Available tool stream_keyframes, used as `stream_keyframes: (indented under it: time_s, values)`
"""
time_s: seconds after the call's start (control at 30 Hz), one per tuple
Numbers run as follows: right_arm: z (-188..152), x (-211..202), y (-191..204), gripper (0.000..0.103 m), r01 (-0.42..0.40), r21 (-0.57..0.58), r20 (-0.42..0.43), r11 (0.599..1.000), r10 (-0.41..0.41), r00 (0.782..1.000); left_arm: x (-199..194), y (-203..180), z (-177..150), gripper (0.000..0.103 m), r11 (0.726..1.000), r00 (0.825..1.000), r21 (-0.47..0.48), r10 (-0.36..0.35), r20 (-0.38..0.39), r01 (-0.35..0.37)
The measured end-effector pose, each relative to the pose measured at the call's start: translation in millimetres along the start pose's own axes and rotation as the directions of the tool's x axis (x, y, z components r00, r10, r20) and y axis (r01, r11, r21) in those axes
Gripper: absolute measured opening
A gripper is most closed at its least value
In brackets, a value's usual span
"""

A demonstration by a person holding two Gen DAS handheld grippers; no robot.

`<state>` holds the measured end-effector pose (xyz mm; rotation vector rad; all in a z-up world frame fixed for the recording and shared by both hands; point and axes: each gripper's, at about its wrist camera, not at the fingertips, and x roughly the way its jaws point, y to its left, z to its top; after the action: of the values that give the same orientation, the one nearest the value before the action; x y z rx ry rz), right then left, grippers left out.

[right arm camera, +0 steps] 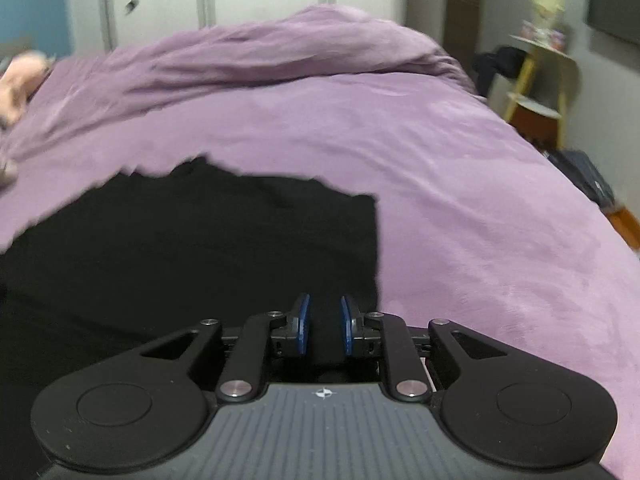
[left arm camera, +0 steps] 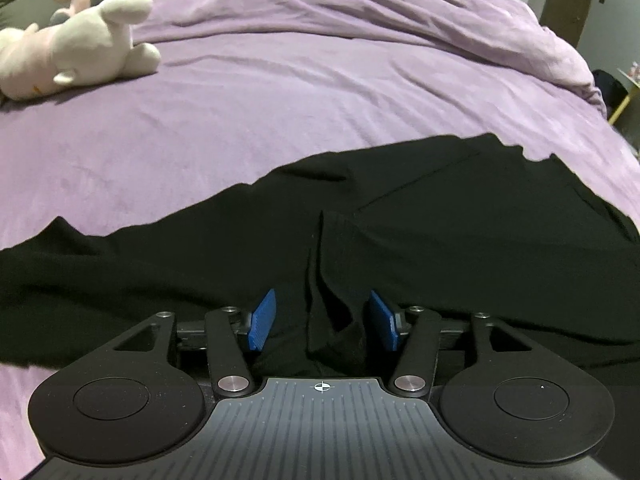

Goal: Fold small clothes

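Note:
A black garment (left arm camera: 440, 220) lies spread on the purple bed cover (left arm camera: 280, 100), with a raised fold running down its middle toward me. My left gripper (left arm camera: 322, 300) hovers low over that fold, its blue pads (left arm camera: 262, 320) wide apart and the fold loose between them. In the right wrist view the same garment (right arm camera: 200, 240) ends in a straight right edge. My right gripper (right arm camera: 324, 300) sits at that edge, its pads (right arm camera: 302, 328) a narrow gap apart, with black cloth showing in the gap and no visible pinch.
Plush toys (left arm camera: 80, 48) lie at the far left of the bed. A bunched purple duvet (right arm camera: 280, 52) heaps along the far side. Beyond the bed's right edge stand a yellow shelf unit (right arm camera: 536, 80) and a dark bag (right arm camera: 588, 180) on the floor.

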<state>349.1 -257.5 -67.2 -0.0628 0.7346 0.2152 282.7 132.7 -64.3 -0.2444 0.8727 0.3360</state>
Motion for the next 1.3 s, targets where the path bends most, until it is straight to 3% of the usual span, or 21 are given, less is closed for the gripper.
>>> stream_keyframes:
  time_s: [0.1,0.23,0.37,0.43,0.5,0.57,0.63,0.7,0.83,0.9,1.0,1.07,1.23,1.3]
  values:
    - [-9,13,1,0.015,0.034,-0.047,-0.023,0.998,-0.035,0.999,-1,0,0,0.059,1.0,1.0,0.018,0.005,-0.004,-0.005]
    - [-11,20,3,0.014,0.094,-0.101,0.007,0.99,-0.094,0.996,1,10,3,0.065,0.998,0.999,-0.06,-0.007,-0.032,0.005]
    - [-6,16,1,0.017,0.074,-0.06,-0.011,0.995,-0.075,0.997,-6,27,3,0.065,0.988,0.998,-0.153,-0.03,-0.048,0.023]
    - [-3,0,-9,0.023,-0.049,0.076,-0.036,0.996,0.052,0.998,-16,40,2,0.065,0.977,0.997,-0.207,-0.057,-0.049,0.046]
    - [-5,-22,-14,0.035,-0.165,0.173,-0.011,0.971,0.169,0.986,-31,57,-4,0.068,0.964,0.996,-0.253,-0.087,-0.035,0.076]
    - [-13,-49,-13,0.058,-0.277,0.205,0.05,0.939,0.273,0.961,-49,83,-15,0.074,0.949,0.997,-0.309,-0.078,-0.026,0.066]
    - [-27,-68,-8,0.068,-0.38,0.213,0.06,0.9,0.376,0.925,-65,111,-29,0.074,0.927,0.999,-0.373,-0.048,-0.017,0.038]
    - [-44,-80,4,0.068,-0.41,0.202,0.011,0.89,0.416,0.909,-80,147,-45,0.074,0.885,1.0,-0.466,-0.004,-0.015,-0.003]
    - [-77,-90,27,0.068,-0.42,0.188,-0.119,0.888,0.445,0.888,-106,224,-77,0.071,0.759,0.997,-0.649,0.081,0.006,-0.058]
    - [-88,-94,34,0.068,-0.424,0.21,-0.158,0.881,0.459,0.874,-113,258,-89,0.069,0.682,0.993,-0.727,0.121,0.007,-0.078]
    - [-94,-100,42,0.068,-0.434,0.221,-0.18,0.873,0.474,0.862,-116,296,-101,0.061,0.58,0.989,-0.814,0.133,0.062,-0.026]
    - [-92,-101,45,0.068,-0.438,0.219,-0.182,0.872,0.477,0.86,-112,321,-110,0.054,0.485,0.986,-0.873,0.125,0.112,0.038]
    - [-92,-105,48,0.068,-0.395,0.223,-0.181,0.891,0.436,0.881,-94,361,-123,0.04,0.294,0.975,-0.942,0.099,0.198,0.161]
    - [-92,-105,50,0.068,-0.384,0.215,-0.172,0.898,0.421,0.89,-91,367,-128,0.034,0.242,0.97,-0.951,0.101,0.22,0.19]
